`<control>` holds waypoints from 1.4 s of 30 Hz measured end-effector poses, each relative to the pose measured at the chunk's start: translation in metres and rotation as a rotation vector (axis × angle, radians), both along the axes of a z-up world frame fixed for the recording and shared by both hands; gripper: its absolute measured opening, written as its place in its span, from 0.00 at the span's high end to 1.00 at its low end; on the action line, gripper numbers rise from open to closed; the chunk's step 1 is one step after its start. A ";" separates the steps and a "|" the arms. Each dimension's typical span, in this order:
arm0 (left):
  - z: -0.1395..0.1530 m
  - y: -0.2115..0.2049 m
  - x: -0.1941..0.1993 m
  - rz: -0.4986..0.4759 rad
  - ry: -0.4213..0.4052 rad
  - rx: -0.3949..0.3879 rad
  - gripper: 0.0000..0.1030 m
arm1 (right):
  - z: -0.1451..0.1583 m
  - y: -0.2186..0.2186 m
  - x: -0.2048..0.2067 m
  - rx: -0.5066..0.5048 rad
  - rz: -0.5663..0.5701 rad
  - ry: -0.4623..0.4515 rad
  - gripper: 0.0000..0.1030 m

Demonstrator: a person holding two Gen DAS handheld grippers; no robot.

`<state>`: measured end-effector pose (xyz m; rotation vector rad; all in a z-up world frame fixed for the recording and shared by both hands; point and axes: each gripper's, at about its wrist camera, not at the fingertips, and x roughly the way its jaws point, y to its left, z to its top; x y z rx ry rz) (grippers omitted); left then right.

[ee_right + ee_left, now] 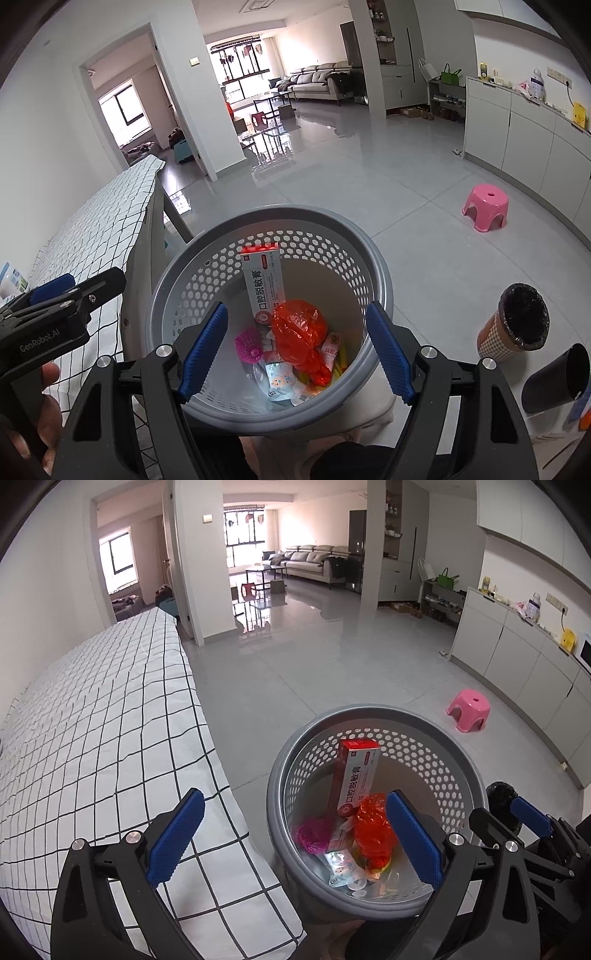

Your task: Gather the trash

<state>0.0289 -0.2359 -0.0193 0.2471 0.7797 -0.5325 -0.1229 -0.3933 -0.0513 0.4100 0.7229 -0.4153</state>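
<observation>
A grey perforated trash basket (275, 775) (380, 273) stands on the floor beside the table. It holds a red and white toothpaste box (354, 771) (264, 284), a crumpled red bag (373, 823) (299, 332), a pink item (312, 834) (249, 345) and small wrappers (279, 382). My left gripper (295, 840) is open and empty, held over the table edge and basket. My right gripper (295, 350) is open and empty, right above the basket. Each gripper also shows at the edge of the other's view: the right one (532, 819) and the left one (55, 291).
A table with a white grid-pattern cloth (92, 738) (103, 229) lies on the left. A pink stool (469, 709) (485, 206) stands on the grey tiled floor. A small bin with a black liner (517, 325) (502, 794) stands right of the basket. White cabinets (524, 657) line the right wall.
</observation>
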 end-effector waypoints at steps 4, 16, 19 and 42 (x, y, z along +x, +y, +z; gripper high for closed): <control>0.001 0.001 0.000 0.006 -0.003 0.000 0.06 | 0.002 0.002 0.000 -0.012 0.000 0.002 0.28; 0.001 0.002 -0.002 0.011 -0.010 0.012 0.06 | 0.002 0.006 0.002 -0.022 0.008 0.005 0.28; 0.002 0.002 -0.002 0.011 -0.011 0.012 0.06 | 0.002 0.006 0.002 -0.021 0.006 0.004 0.28; -0.002 0.001 -0.003 0.014 -0.012 0.024 0.06 | 0.004 0.007 0.002 -0.021 0.009 0.002 0.28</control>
